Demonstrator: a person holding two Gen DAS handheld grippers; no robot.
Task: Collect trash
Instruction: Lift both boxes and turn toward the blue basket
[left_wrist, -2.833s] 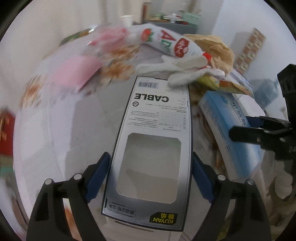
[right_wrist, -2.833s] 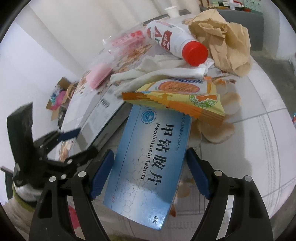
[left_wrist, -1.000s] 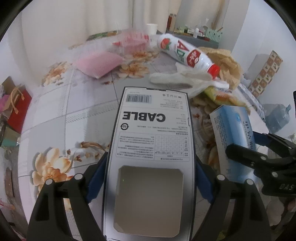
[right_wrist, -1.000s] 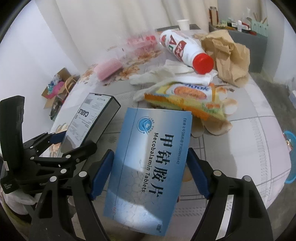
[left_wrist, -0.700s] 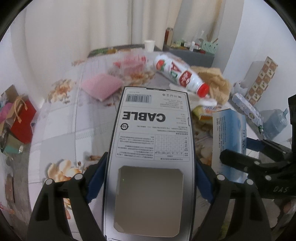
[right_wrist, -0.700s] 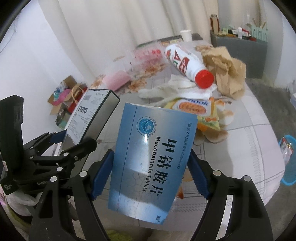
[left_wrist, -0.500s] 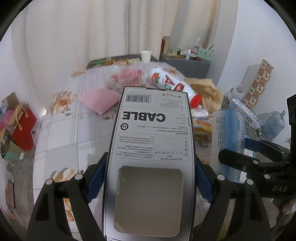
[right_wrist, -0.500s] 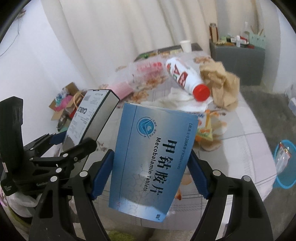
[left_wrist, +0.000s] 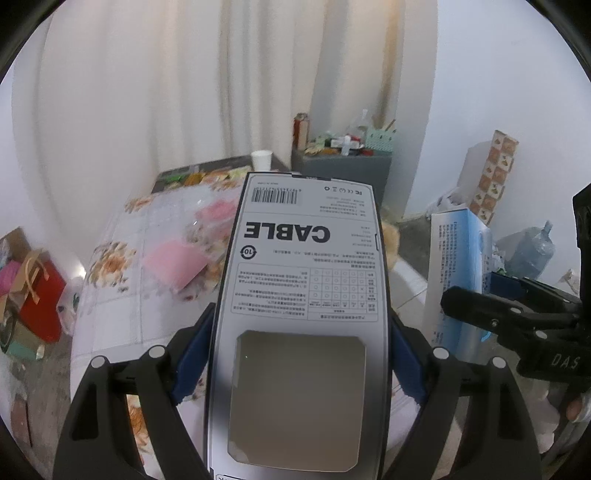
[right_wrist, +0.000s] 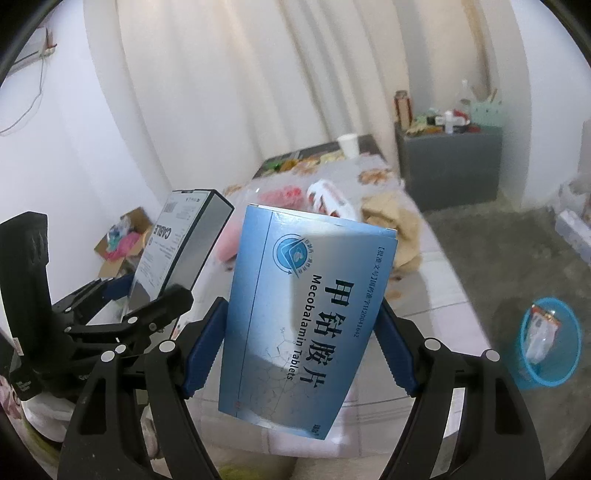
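My left gripper is shut on a grey and white box marked CABLE and holds it well above the table. My right gripper is shut on a blue Mecobalamin tablet box, also lifted clear. Each held box shows in the other view: the blue box at the right of the left wrist view, the cable box at the left of the right wrist view. A blue waste bin with a wrapper inside stands on the floor to the right.
The floral-cloth table lies below with a pink pouch, a white and red bottle, crumpled brown paper and a paper cup. A grey cabinet stands behind. Bags and a cardboard box sit on the floor at left.
Both grippers have risen and pulled back from the table with their boxes. The table litter now looks smaller and farther off, and the blue bin has come into the right wrist view.
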